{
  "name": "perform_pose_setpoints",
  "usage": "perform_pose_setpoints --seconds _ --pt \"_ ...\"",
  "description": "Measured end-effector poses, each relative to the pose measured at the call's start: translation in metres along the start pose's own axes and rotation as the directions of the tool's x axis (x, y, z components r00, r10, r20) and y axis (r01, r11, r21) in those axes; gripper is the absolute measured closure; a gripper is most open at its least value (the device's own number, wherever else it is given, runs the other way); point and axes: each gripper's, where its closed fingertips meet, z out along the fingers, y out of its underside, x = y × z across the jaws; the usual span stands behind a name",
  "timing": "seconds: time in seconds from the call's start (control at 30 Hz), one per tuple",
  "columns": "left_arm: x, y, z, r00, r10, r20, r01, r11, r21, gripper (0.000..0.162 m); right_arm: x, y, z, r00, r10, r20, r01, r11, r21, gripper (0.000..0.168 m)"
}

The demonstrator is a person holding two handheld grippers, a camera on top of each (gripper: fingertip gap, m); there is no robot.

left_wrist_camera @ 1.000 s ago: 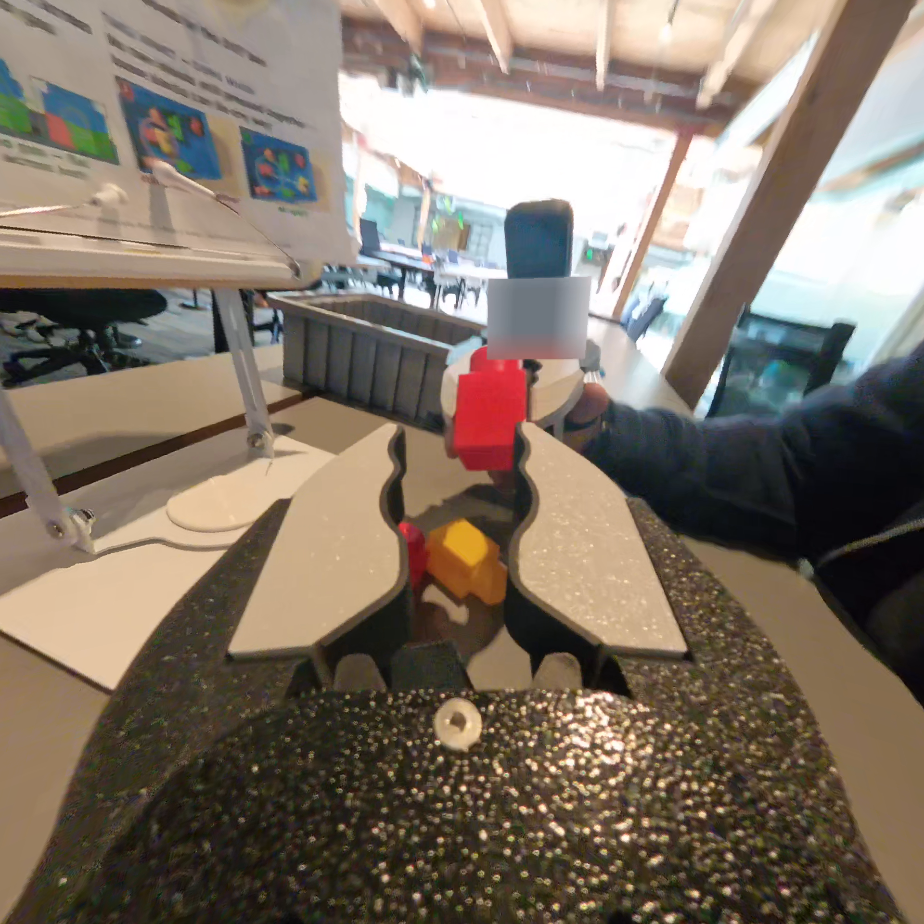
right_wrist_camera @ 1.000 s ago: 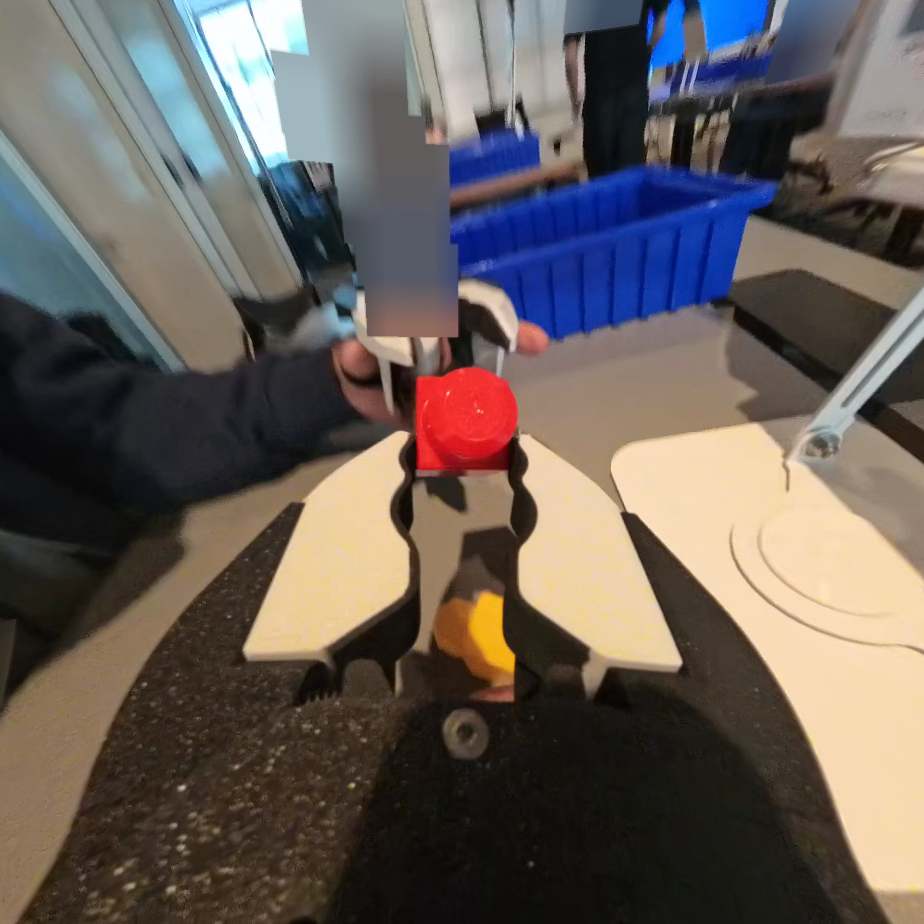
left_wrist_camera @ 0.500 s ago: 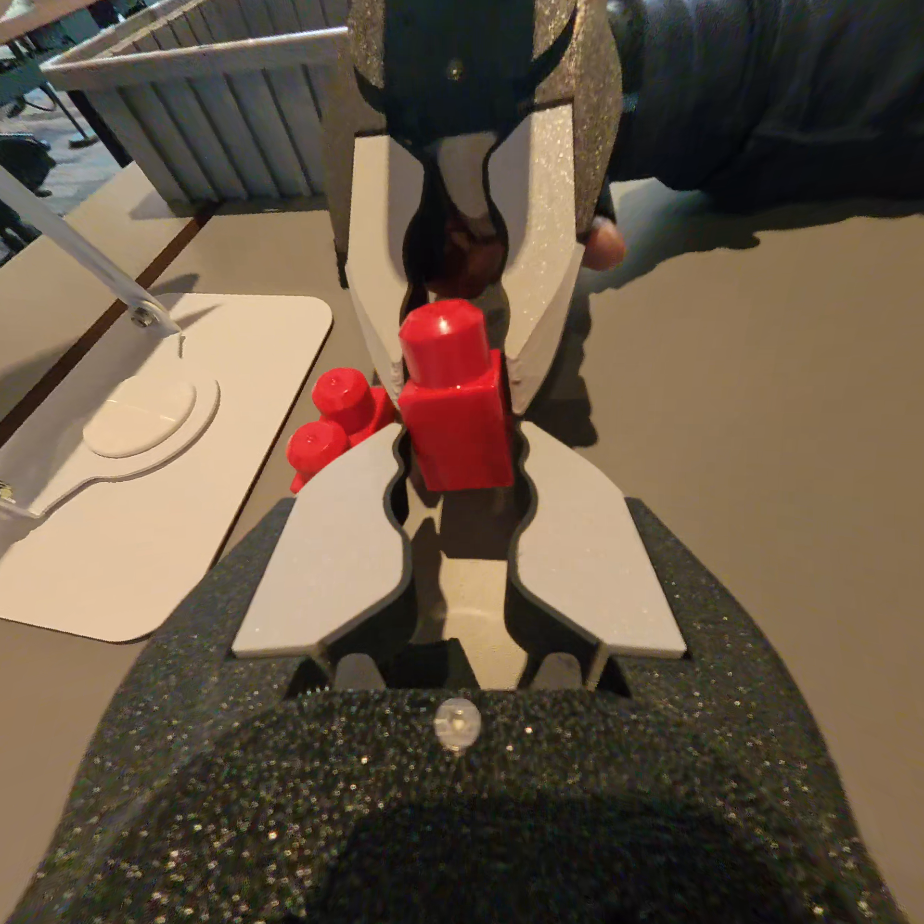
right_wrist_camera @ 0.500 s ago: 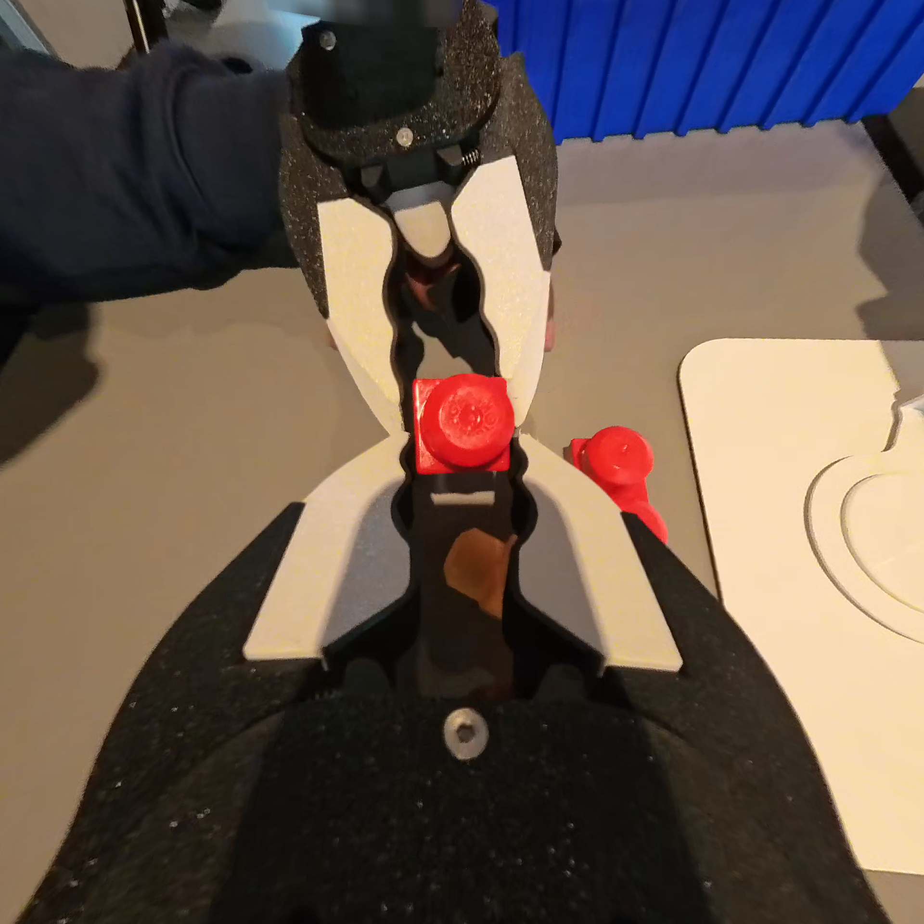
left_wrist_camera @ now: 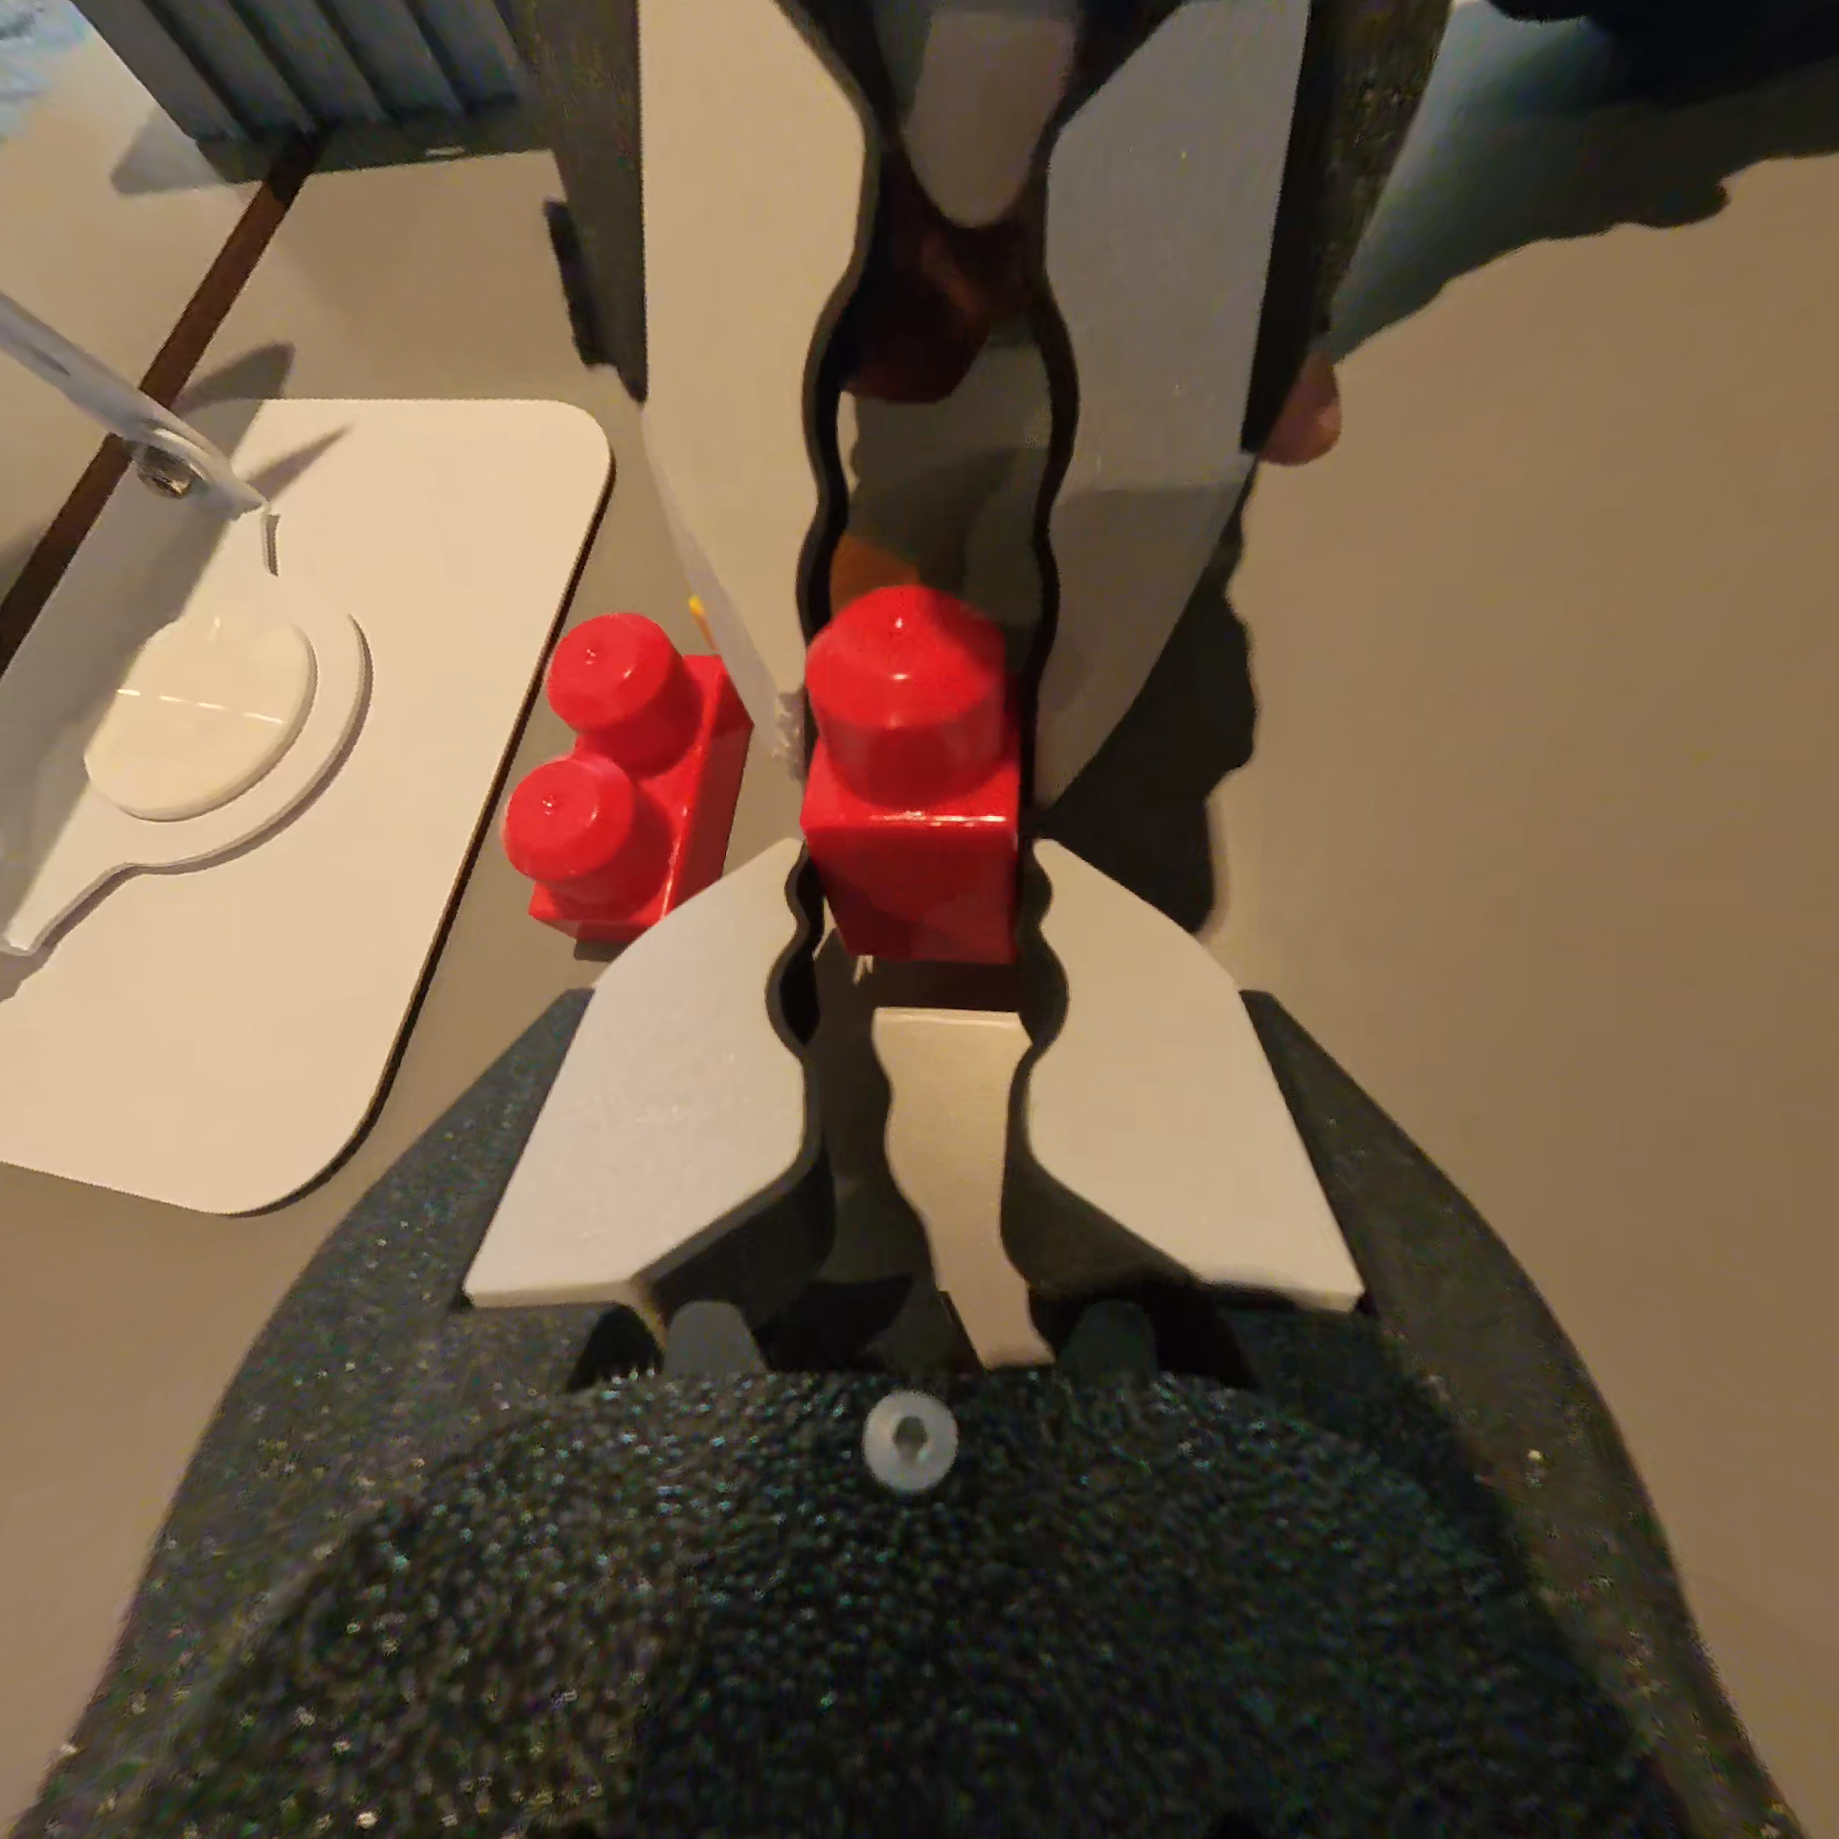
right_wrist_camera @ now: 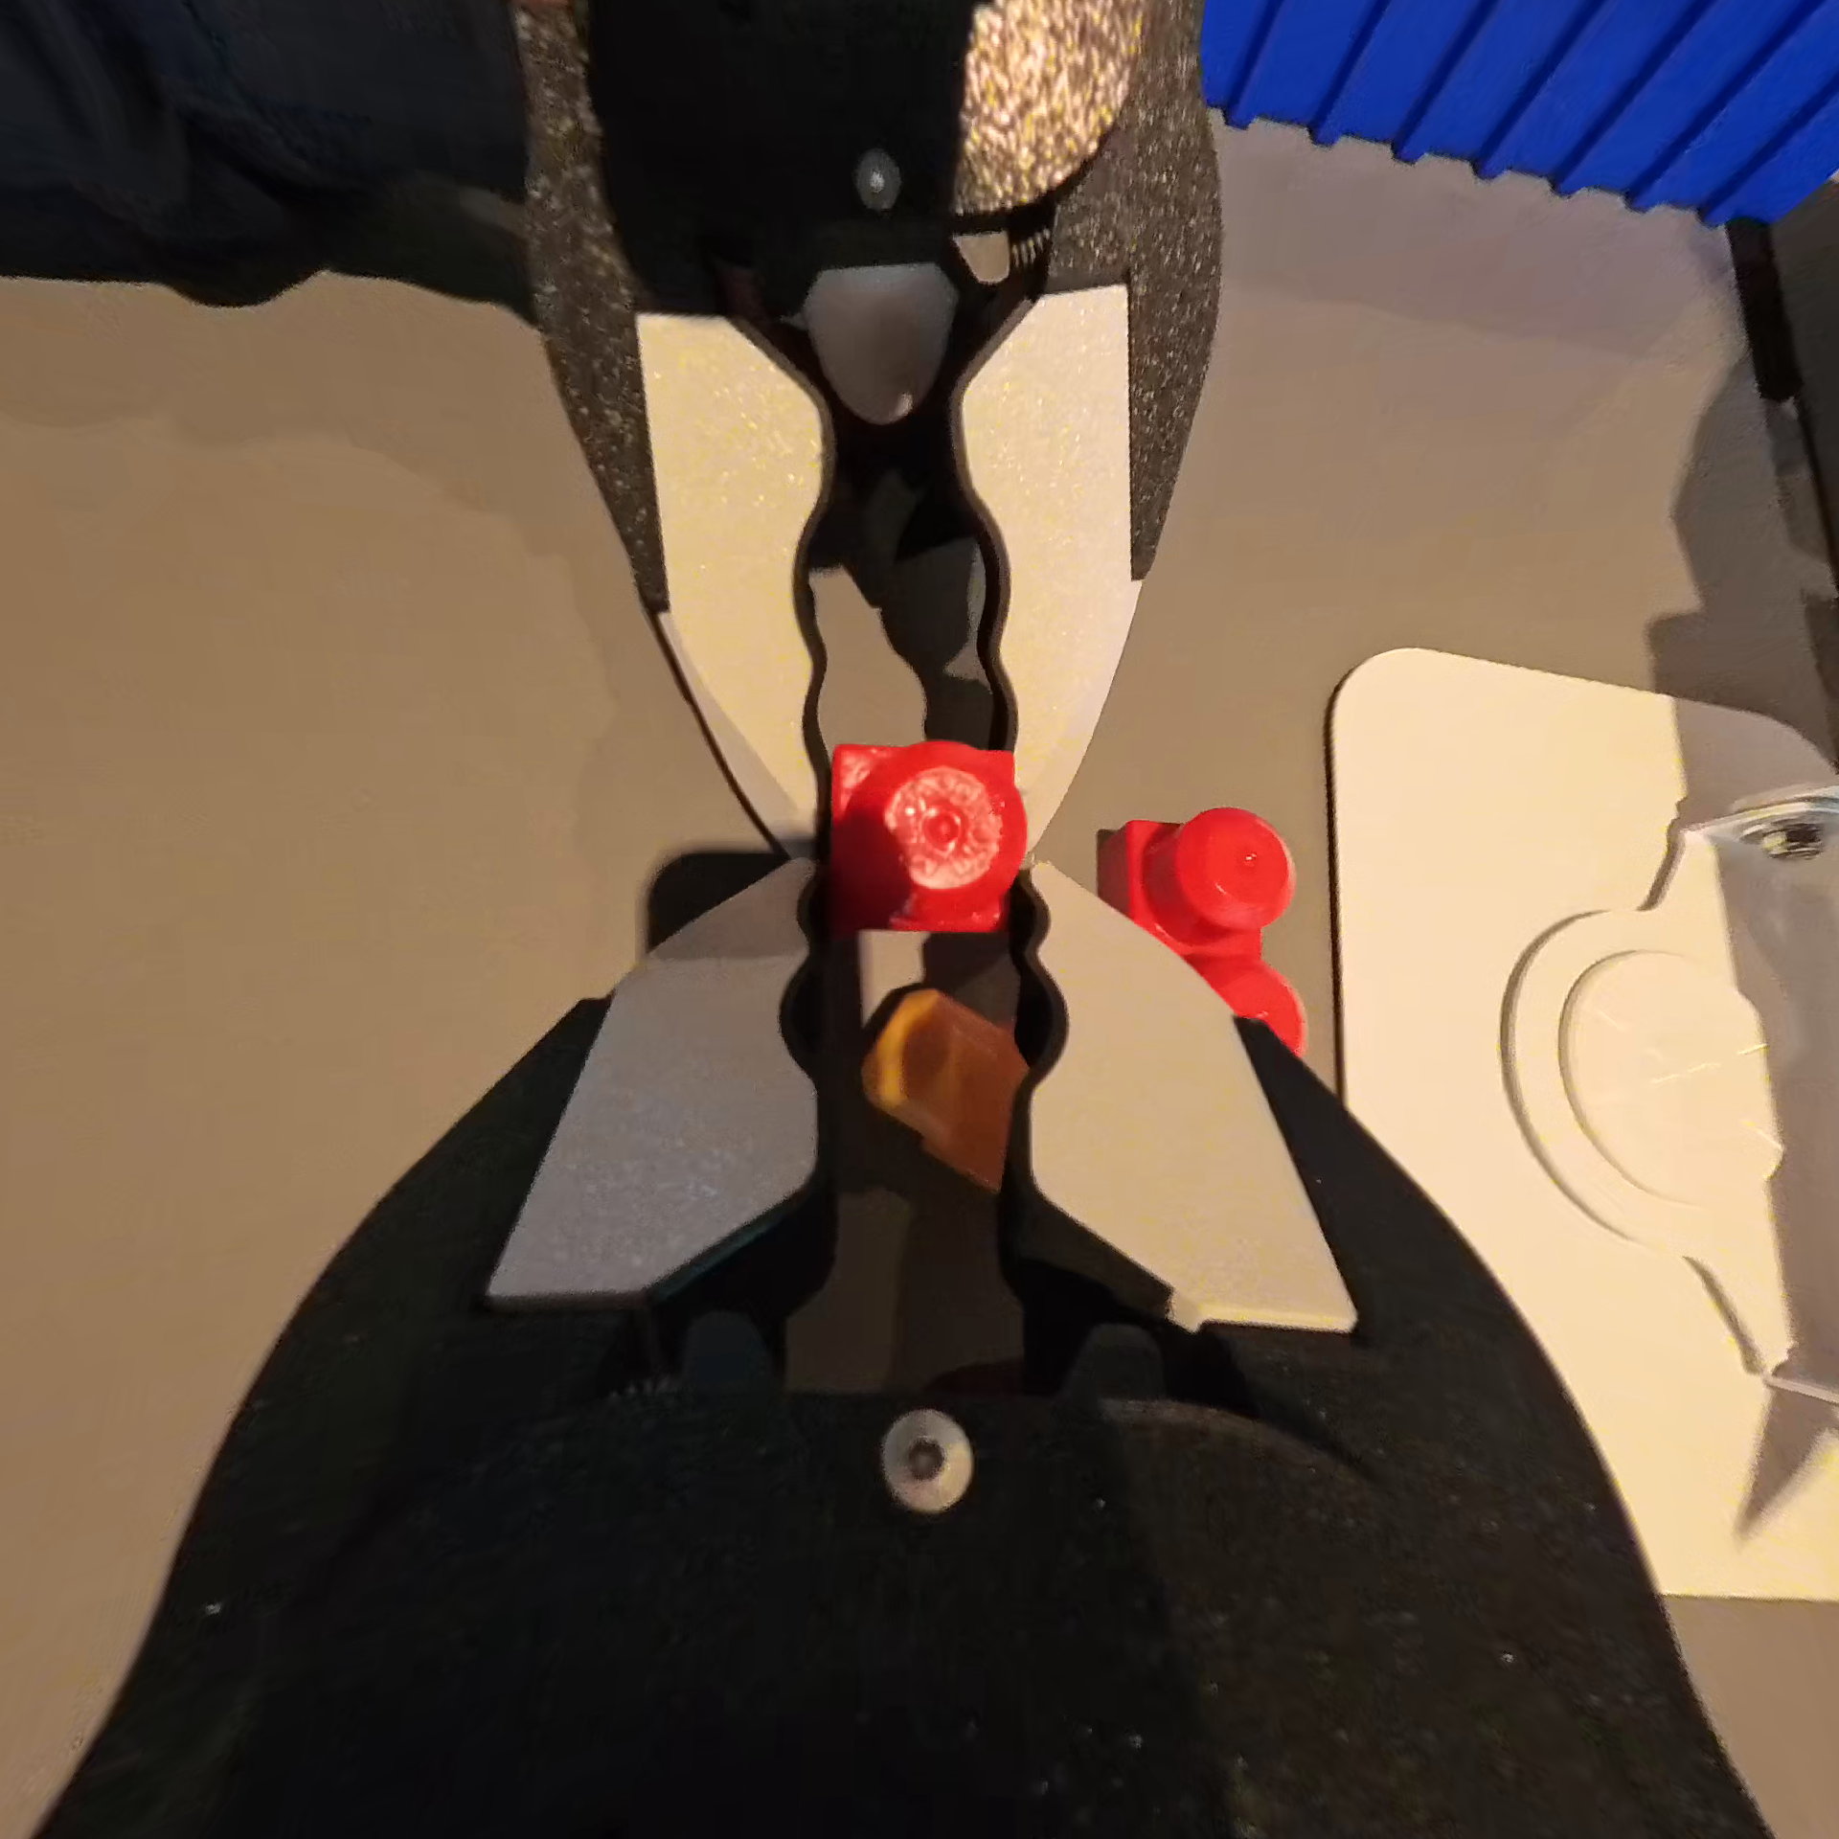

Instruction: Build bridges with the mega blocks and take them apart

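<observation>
A single-stud red block [left_wrist_camera: 911, 786] at frame centre was clamped by both the left tool [left_wrist_camera: 911, 896] and right tool [right_wrist_camera: 920, 896], each narrowly closed; a two-stud red block [left_wrist_camera: 627, 786] was seen beside it on the surface [left_wrist_camera: 1493, 796].

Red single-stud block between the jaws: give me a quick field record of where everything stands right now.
held block: red one-stud block, stud up
left gripper: jaws shut on the block's sides
right gripper: jaws shut on the same block, from the opposite side
loose block: red two-stud block on the table, beside the held one, apart from it
yellow block: under the right gripper, partly hidden
white base plate: beyond the two-stud block
blue bin: far edge, right wrist view
table: grey
</observation>
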Motion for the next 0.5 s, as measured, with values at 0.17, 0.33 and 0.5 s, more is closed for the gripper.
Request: perform_pose_setpoints --seconds 0.17,0.33,0.5 --pt "-0.003 0.014 0.003 1.0 -0.027 0.003 0.027 0.997 -0.073 0.125 0.02 0.012 -0.019 0.987 -0.121 -0.109 0.123 0.992 0.005 0.145" --pt "0.003 0.015 0.003 0.999 -0.036 -0.029 0.033 0.996 -0.081 0.125 0.026 0.02 -0.042 0.981 -0.168 -0.098 0.172 0.984 0.035 0.134" --pt "0.006 0.022 0.002 0.997 -0.065 -0.047 0.058 0.991 -0.125 0.126 0.024 0.035 -0.039 0.983 -0.183 0.003 0.183 0.98 -0.081 0.123"
